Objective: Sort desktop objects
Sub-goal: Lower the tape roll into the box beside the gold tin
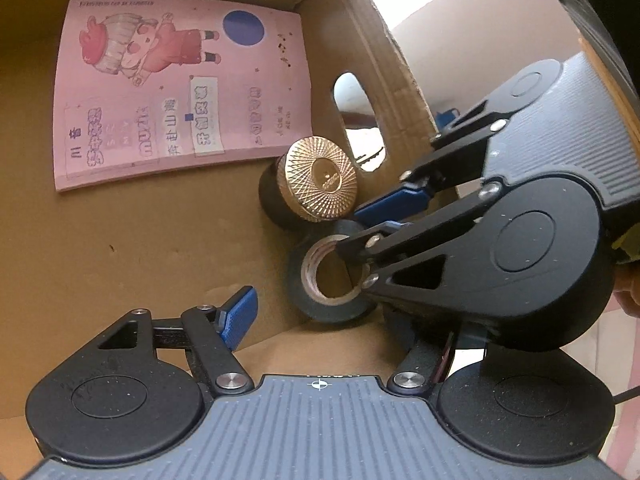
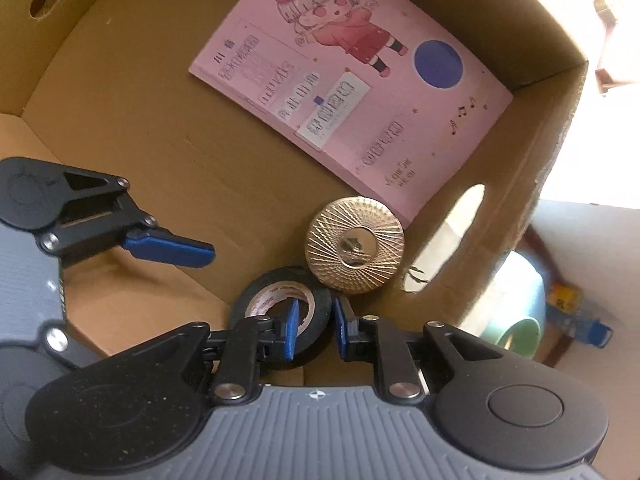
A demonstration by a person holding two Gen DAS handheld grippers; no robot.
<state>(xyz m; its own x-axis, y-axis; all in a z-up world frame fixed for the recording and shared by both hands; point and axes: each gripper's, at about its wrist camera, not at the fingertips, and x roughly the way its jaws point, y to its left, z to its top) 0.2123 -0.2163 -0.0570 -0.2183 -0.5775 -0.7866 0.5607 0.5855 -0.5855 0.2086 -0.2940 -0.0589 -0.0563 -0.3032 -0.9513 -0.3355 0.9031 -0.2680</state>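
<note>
While the right gripper (image 2: 314, 330) lowers the tape roll (image 2: 280, 300) into the box (image 2: 120, 140), jaws pinching its wall, the left gripper (image 1: 320, 320) hovers, jaws spread and empty.

One cardboard box (image 2: 520, 152) was in view, and it had two oval handle holes, one in each of two walls. Inside it lay three things in all: one pink booklet (image 2: 352, 92) with a cartoon figure on its cover, one black jar with a gold patterned lid (image 2: 355, 245), and one roll of black tape (image 2: 280, 300). Outside the box, through the right wrist view, one pale green cup (image 2: 520, 320) could be counted, and beside it a small cluster of blue and yellow items too blurred to number. Two grippers were present, each with two blue fingers.
</note>
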